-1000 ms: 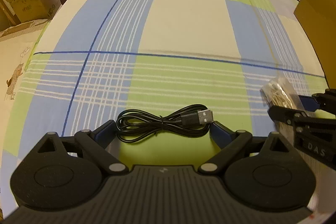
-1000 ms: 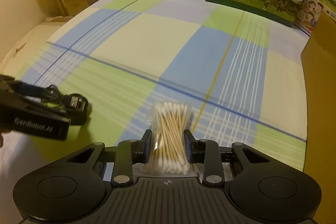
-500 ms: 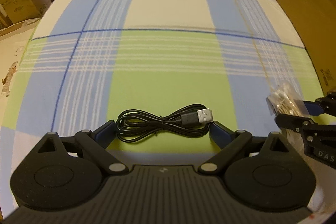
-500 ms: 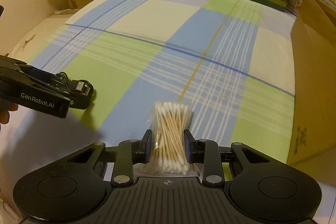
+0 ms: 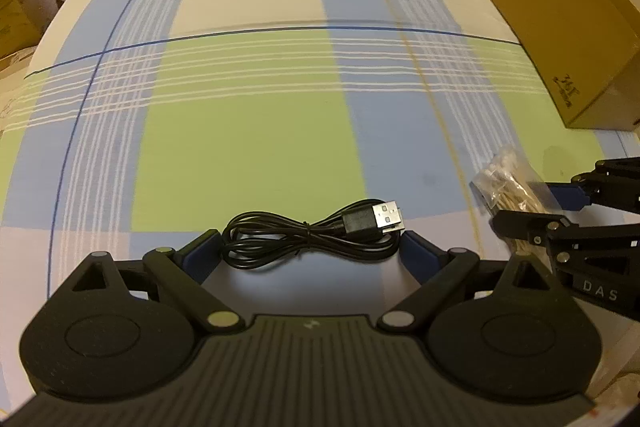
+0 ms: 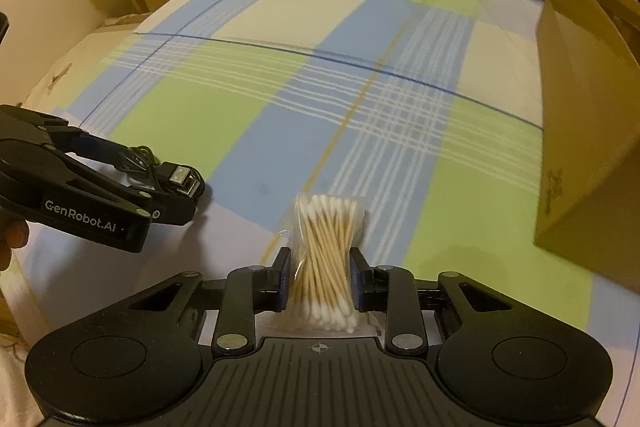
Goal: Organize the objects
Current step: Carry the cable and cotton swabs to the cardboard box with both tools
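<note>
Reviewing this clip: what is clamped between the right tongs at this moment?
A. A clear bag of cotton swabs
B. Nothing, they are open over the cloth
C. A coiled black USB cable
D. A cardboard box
A. In the right wrist view the right tongs squeeze the clear bag of cotton swabs from both sides, while the coiled black USB cable sits between the left tongs.

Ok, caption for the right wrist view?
Right hand-held gripper clamps bagged cotton swabs above plaid cloth, cardboard box at right.
</note>
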`<act>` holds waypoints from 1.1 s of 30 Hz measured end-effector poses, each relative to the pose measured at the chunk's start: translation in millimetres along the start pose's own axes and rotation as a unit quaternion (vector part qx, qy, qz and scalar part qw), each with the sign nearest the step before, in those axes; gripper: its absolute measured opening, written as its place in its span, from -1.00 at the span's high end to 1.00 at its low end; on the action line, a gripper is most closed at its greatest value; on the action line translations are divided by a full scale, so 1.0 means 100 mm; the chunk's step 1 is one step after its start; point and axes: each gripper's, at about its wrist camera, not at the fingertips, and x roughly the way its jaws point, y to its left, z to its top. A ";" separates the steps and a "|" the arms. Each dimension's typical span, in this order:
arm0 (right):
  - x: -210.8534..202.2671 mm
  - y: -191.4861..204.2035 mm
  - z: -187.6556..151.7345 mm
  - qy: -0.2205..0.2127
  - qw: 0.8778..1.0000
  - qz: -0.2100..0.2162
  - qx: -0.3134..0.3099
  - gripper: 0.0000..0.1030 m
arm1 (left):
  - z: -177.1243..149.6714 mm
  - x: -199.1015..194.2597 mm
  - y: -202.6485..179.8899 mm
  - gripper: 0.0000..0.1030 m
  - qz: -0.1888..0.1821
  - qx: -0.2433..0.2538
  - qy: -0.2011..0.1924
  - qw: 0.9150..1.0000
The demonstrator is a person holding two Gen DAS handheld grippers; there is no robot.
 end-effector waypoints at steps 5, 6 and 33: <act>-0.10 -0.14 -0.09 0.002 1.000 -0.005 0.025 0.52 | 0.01 -0.05 -0.11 -0.81 -0.008 0.009 -0.003 1.000; -0.13 -0.18 -0.10 0.000 0.999 -0.006 0.031 0.53 | 0.02 -0.06 -0.13 -0.81 -0.011 0.010 -0.005 1.000; -1.32 -0.68 -0.08 -0.108 0.990 0.015 0.087 0.53 | 0.42 -0.81 -1.06 -0.81 -0.084 0.067 -0.089 0.990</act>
